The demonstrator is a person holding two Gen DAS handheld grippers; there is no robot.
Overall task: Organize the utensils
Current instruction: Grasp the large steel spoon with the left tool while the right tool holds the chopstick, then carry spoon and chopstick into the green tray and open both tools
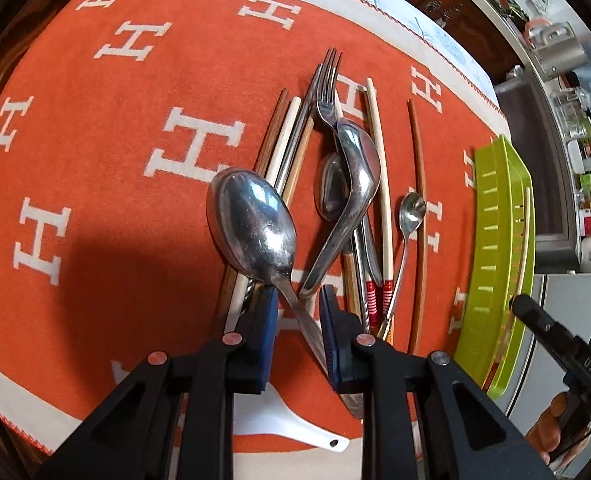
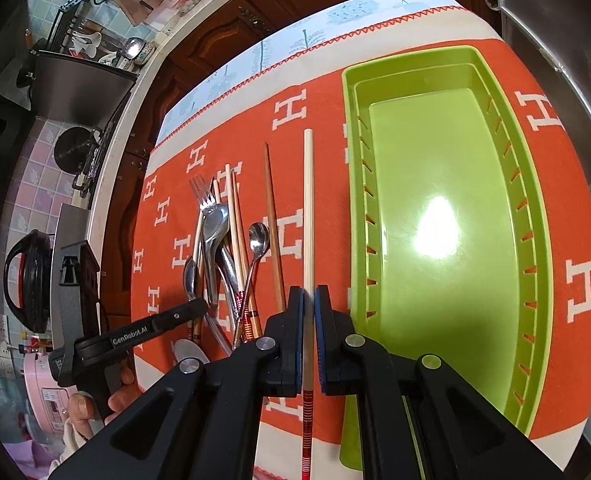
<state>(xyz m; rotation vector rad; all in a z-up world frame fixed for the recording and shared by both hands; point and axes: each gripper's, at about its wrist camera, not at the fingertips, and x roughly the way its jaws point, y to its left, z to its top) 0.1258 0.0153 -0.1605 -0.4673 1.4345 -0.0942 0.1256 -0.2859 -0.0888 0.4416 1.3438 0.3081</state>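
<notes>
The green tray (image 2: pixel 447 208) fills the right half of my right wrist view, slotted along both long walls, and I see nothing lying on its floor there. In the left wrist view its rim (image 1: pixel 491 240) runs down the right edge, with a pale stick just beyond it.

My right gripper (image 2: pixel 309 300) is nearly closed, its blue pads pinching a cream chopstick (image 2: pixel 308 208) with red bands at its lower end; it points up the frame, just left of the tray.

My left gripper (image 1: pixel 297 300) is partly open around the handle of a big spoon (image 1: pixel 253 228), whose bowl rises at centre frame. The handle lies against the right pad; I cannot tell whether the left pad touches.

The remaining utensils (image 1: pixel 335 168) lie heaped on the orange cloth (image 1: pixel 95 200), upper centre.
</notes>
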